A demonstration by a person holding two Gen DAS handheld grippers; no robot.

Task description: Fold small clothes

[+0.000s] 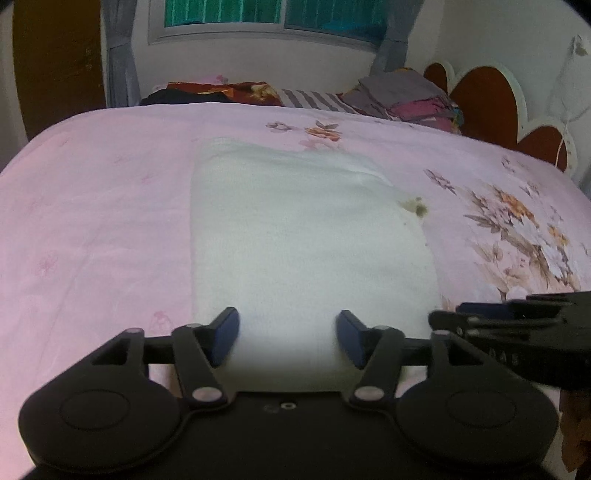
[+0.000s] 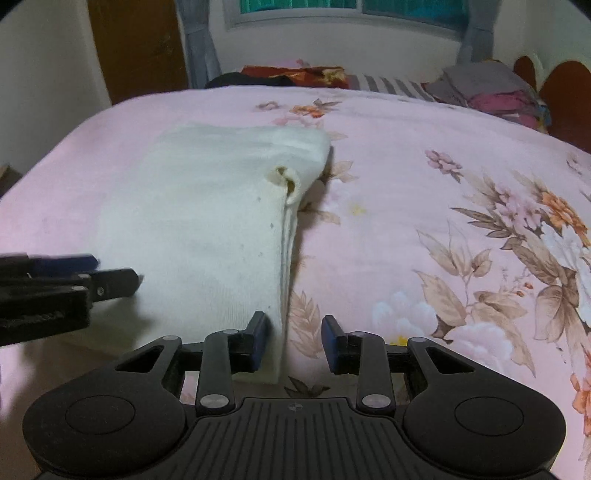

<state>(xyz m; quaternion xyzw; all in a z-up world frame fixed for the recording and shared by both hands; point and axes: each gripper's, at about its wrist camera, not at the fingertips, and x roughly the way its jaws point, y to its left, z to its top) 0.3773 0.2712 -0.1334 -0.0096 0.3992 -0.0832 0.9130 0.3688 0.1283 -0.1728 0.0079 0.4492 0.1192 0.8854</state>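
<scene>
Left gripper is sitting nearest, jaws spread wide, blue pads straddling the near edge of the white garment; nothing is being pinched. Right gripper is also hanging with jaws apart, nothing between them. Its left pad is sitting at the garment's near right corner; whether it's touching the cloth, can't tell. Its right pad is over bare bedspread.

Each gripper is showing in the other's view: the right one is entering from the right edge at the garment's near right corner, the left one from the left edge over the near left part.

The garment is lying folded into a rough rectangle on the pink floral bedspread, long axis running away from the cameras. Layered edges are stacking along its right side, with a small brownish-stained fold partway up that edge.

No containers showing. Further back, loose piles are sitting at the far edge of the bed: dark red patterned fabric, a striped piece, and a grey and maroon stack near the scalloped headboard. Behind them, a window with grey curtains.
</scene>
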